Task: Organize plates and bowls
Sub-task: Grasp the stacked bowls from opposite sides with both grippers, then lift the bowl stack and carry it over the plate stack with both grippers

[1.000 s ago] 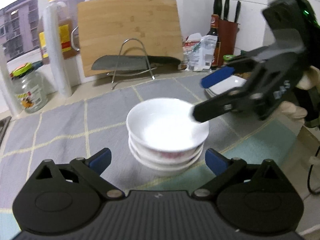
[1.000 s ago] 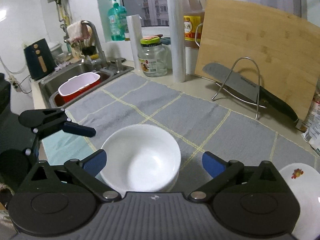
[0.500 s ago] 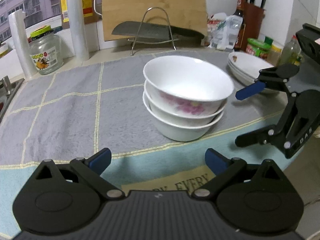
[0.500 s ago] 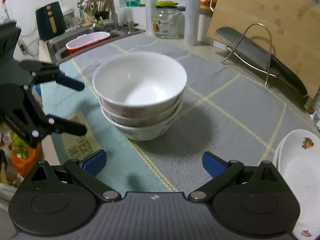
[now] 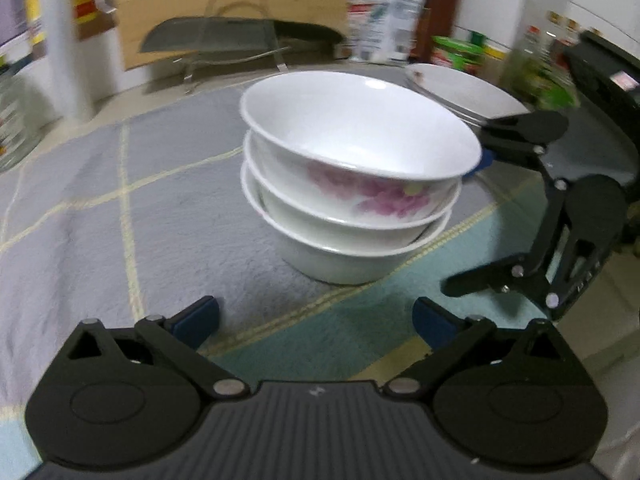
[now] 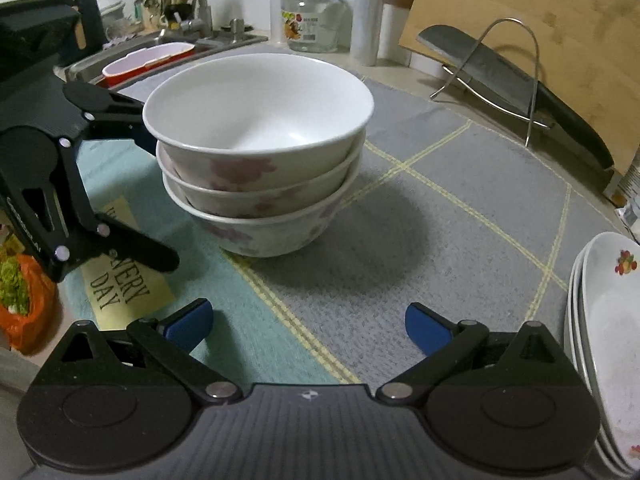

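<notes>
A stack of three white bowls with pink flowers [image 5: 352, 184] stands on the grey mat [image 5: 120, 208]; it also shows in the right wrist view [image 6: 260, 152]. My left gripper [image 5: 316, 316] is open and empty, low and just short of the stack. My right gripper [image 6: 308, 322] is open and empty, low on the stack's other side. Each gripper shows in the other's view, the right one [image 5: 472, 216] and the left one [image 6: 156, 200], open beside the bowls. A stack of white plates [image 6: 604, 344] lies right of the right gripper and shows behind the bowls [image 5: 460, 88].
A cleaver on a wire stand [image 6: 512, 80] rests against a wooden cutting board [image 6: 540, 20] at the back. A glass jar [image 6: 312, 16] and a sink with a red tub [image 6: 148, 60] are far left. Bottles and packets [image 5: 400, 24] crowd the back right.
Both grippers dropped from above the bowls to mat level and moved in closer to the stack from opposite sides. The bowls have not moved.
</notes>
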A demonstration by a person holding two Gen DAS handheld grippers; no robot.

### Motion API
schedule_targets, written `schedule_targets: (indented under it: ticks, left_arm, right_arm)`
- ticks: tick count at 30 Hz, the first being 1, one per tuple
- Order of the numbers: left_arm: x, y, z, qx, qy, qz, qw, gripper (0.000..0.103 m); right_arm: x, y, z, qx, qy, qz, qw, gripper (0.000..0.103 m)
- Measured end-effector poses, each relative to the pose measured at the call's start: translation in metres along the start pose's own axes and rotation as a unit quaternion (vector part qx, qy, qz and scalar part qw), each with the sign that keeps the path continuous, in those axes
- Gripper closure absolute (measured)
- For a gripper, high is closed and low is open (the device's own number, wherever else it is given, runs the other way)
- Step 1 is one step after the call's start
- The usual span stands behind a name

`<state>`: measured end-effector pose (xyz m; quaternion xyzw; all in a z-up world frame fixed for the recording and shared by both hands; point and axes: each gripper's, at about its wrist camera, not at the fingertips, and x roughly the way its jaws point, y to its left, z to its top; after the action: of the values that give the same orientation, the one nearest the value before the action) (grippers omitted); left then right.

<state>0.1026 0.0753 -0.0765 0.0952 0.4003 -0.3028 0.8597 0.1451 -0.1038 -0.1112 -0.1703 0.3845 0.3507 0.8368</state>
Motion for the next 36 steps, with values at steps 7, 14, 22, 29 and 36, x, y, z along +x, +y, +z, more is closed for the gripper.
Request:
schedule_targets:
  ticks: [7, 14, 22, 29, 36]
  left_arm:
    - [0.008, 0.007, 0.005, 0.092, 0.002, -0.041, 0.9949, 0.001]
    - [0.017, 0.024, 0.016, 0.126, 0.002, -0.073, 0.9893, 0.001]
    - [0.023, 0.036, 0.027, 0.162, 0.006, -0.121, 0.9794, 0.003]
    - [0.021, 0.037, 0.036, 0.202, 0.012, -0.152, 0.9674, 0.014]
    - [0.017, 0.032, 0.044, 0.250, 0.016, -0.172, 0.9527, 0.019]
  right_arm:
    - [0.005, -0.004, 0.009, -0.010, 0.010, 0.010, 1.000, 0.000]
    - [0.020, -0.002, 0.026, -0.012, 0.013, 0.011, 1.000, 0.000]
    - [0.028, 0.001, 0.042, -0.028, 0.035, 0.014, 0.999, 0.000]
    - [0.024, 0.005, 0.053, -0.066, 0.045, 0.041, 0.996, 0.002]
    - [0.021, -0.001, 0.063, -0.079, 0.051, 0.087, 0.992, 0.016]
